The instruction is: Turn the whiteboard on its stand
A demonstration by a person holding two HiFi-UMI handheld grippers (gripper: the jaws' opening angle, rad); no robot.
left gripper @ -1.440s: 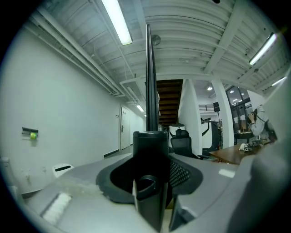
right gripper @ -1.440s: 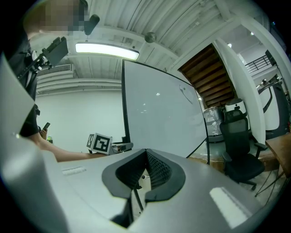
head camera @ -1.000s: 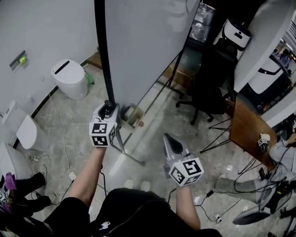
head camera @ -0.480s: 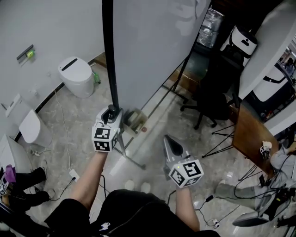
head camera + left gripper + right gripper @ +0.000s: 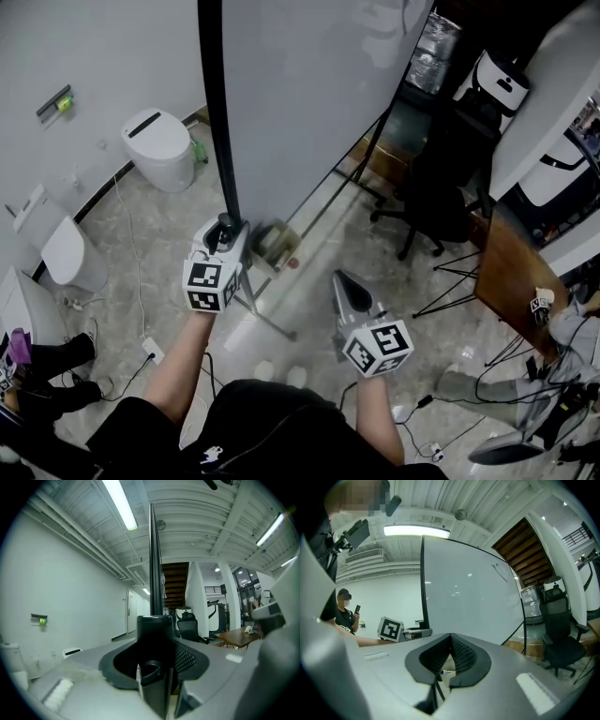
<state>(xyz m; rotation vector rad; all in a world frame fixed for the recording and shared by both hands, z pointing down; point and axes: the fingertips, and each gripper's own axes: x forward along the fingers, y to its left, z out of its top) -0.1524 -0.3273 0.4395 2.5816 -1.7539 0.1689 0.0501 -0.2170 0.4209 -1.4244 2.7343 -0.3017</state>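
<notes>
Nudged sideways a little since a second ago, left gripper (image 5: 223,228) and the black edge (image 5: 218,122) of the board (image 5: 309,94) together; right gripper (image 5: 339,278) much where it was. Clamped on that edge now, left jaws part-way apart with the upright filling the gap between them, low on the board and just above the stand (image 5: 267,317). Gripped out at the rim, presumably for leverage in swinging the panel round. Held about level and pointing straight at the edge, for pushing or pulling across the room rather than up or down. Right jaws together, nothing between them, hanging clear in front of the white face without touching; kept free, likely to steady the panel later in the turn. Board upright on its stand on the floor (image 5: 141,244), reaching up out of the head view, side edge toward the left hand. Hard to say from this steep angle how far through the turn. Worth watching: chair (image 5: 427,202) near the far end, and stand legs close to the feet.
</notes>
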